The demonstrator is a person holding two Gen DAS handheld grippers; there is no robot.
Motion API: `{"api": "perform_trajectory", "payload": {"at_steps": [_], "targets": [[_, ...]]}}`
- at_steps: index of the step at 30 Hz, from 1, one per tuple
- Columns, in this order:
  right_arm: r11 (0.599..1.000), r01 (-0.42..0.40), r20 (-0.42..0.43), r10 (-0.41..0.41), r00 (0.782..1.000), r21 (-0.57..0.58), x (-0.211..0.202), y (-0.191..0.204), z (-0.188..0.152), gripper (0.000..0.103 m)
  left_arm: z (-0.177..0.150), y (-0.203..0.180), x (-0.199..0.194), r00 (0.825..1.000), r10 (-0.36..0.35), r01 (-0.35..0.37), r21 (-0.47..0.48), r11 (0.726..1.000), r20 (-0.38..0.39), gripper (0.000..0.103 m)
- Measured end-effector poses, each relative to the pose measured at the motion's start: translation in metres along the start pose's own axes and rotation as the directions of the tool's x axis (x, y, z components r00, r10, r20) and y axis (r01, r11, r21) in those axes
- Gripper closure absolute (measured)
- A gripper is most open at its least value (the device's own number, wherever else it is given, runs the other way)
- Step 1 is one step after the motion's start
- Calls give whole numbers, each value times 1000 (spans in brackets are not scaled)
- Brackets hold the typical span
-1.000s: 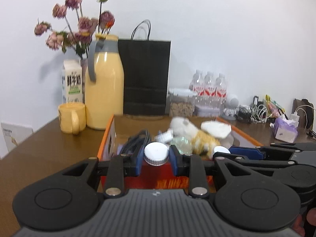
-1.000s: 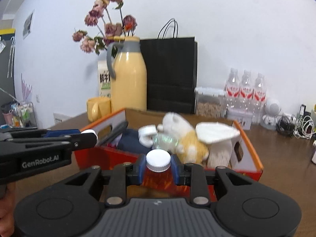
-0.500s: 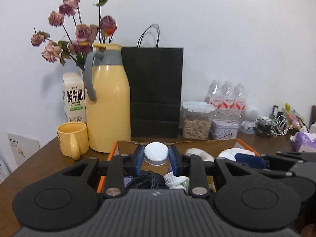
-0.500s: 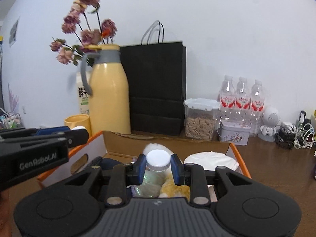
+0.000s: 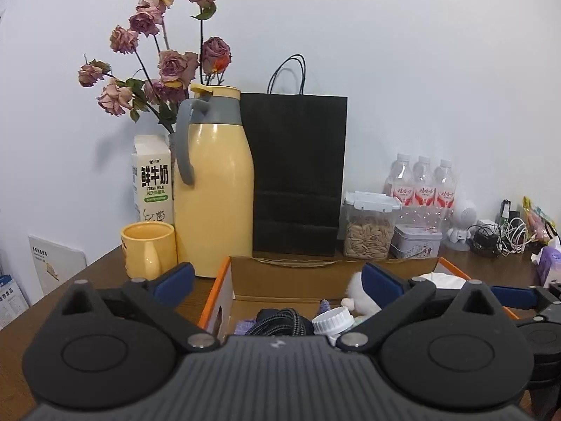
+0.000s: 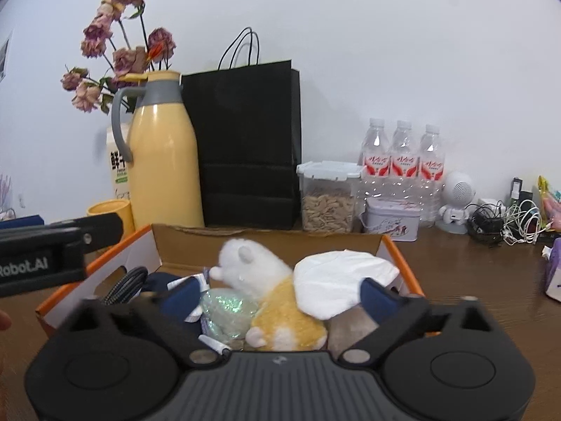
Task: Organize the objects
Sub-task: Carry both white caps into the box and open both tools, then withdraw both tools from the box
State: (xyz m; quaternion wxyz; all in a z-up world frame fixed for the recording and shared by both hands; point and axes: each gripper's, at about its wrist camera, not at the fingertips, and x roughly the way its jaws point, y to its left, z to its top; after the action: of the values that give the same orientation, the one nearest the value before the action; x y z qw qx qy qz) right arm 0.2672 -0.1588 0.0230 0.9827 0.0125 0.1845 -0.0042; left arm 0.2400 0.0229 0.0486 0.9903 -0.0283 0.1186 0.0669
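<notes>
Orange-rimmed box [image 6: 403, 263] below both grippers; left gripper [image 5: 277, 282] and right gripper [image 6: 280, 294] jaws just opened wide, nothing gripped.

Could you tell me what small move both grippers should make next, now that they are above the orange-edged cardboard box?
Probably draw both back and up, clear of the orange-edged cardboard box. The left gripper and right gripper have just been opening and now stand wide with nothing gripped. A white-capped bottle lies in the box beside the white and yellow plush toy, so the drop looks done.
</notes>
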Motion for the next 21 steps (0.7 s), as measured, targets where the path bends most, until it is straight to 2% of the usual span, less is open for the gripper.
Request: {"api": "perform_trajectory", "payload": {"at_steps": [3, 8, 12, 16, 21], "targets": [[1000, -8, 2, 8, 1000, 11, -9, -4, 2, 0, 4, 2, -10, 1000, 16, -16, -6, 1000, -4, 0], [1000, -18, -4, 18, 1000, -17, -47, -7, 2, 0, 4, 14, -46, 1000, -9, 9, -27, 1000, -11, 0], [998, -40, -25, 39, 999, -58, -88, -5, -5, 0, -4, 22, -81, 997, -44, 44, -8, 999, -60, 0], [997, -51, -50, 48, 998, -58, -123, -4, -17, 0, -18, 24, -109, 993, -45, 49, 27, 998, -108, 0], [997, -60, -90, 56, 994, -44, -155, -1, -34, 0, -38, 27, -137, 977, -70, 73, 10, 997, -200, 0]]}}
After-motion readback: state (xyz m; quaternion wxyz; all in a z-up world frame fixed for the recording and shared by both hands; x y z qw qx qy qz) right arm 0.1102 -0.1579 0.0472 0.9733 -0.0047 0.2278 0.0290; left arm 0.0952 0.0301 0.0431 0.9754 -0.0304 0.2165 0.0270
